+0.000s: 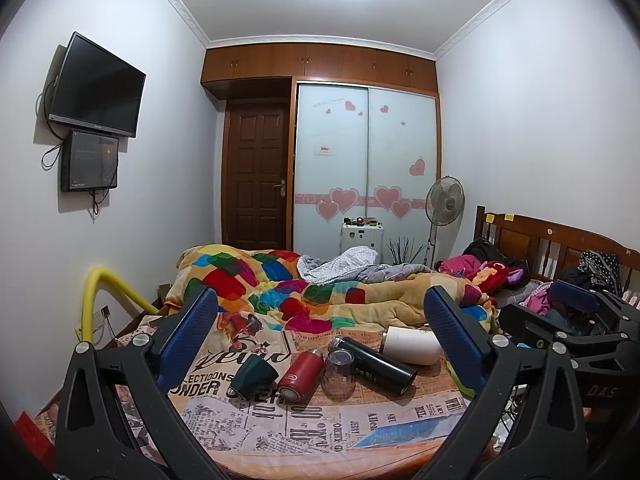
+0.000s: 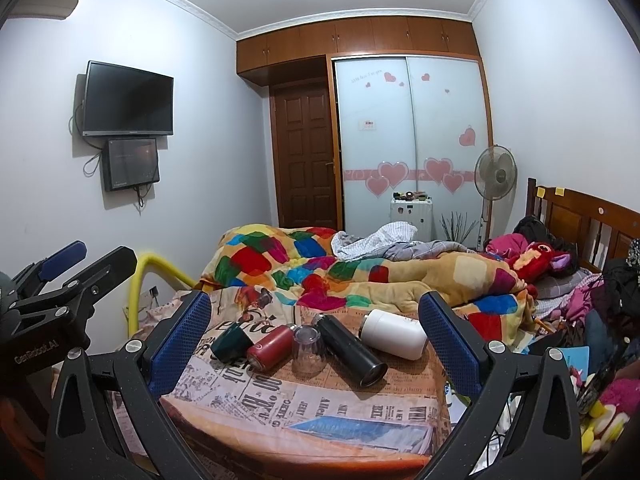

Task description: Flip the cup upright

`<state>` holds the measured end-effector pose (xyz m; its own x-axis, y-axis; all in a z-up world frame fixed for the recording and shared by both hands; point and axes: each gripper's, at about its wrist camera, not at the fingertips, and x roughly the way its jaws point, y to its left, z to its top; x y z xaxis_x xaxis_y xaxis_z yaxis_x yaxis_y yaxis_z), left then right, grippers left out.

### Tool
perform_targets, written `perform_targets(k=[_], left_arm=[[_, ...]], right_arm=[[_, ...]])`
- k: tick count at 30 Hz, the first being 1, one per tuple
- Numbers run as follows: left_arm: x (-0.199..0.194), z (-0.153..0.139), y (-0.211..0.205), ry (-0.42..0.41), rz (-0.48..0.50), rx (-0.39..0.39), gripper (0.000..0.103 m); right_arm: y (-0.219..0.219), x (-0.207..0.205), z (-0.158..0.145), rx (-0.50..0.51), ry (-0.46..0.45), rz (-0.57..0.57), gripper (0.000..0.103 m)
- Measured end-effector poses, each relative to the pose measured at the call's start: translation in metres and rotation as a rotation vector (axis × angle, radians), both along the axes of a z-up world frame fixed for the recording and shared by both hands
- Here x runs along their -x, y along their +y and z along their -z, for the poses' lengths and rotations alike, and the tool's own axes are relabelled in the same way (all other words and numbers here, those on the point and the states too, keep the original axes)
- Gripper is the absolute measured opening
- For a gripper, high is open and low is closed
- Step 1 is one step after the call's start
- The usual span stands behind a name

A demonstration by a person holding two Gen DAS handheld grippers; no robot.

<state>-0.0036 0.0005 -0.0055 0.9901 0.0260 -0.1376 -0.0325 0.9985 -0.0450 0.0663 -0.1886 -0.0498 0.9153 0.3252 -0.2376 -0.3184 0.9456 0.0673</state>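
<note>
Several vessels sit on a newspaper-print cloth (image 1: 280,420). A clear glass cup (image 1: 339,372) stands upside down in the middle; it also shows in the right wrist view (image 2: 308,349). A dark green cup (image 1: 254,373) (image 2: 231,341), a red flask (image 1: 301,376) (image 2: 270,345), a black flask (image 1: 374,364) (image 2: 349,349) and a white flask (image 1: 412,345) (image 2: 396,332) lie on their sides. My left gripper (image 1: 320,312) is open and empty, held back from them. My right gripper (image 2: 316,312) is open and empty too.
A bed with a colourful patchwork blanket (image 1: 304,288) lies behind the cloth. A yellow padded rail (image 1: 100,300) stands at the left. Clothes and toys (image 2: 592,320) pile up at the right. The right gripper's body (image 1: 580,320) shows at the right of the left wrist view.
</note>
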Motion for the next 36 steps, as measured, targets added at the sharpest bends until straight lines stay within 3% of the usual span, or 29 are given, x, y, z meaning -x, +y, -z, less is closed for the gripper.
perform_targets(k=[36], left_arm=[[-0.0033,0.0011,0.0031,0.015,0.006,0.011,0.103]], right_arm=[[-0.0003,-0.0009,-0.0014,0.003,0.005,-0.001,0.103]])
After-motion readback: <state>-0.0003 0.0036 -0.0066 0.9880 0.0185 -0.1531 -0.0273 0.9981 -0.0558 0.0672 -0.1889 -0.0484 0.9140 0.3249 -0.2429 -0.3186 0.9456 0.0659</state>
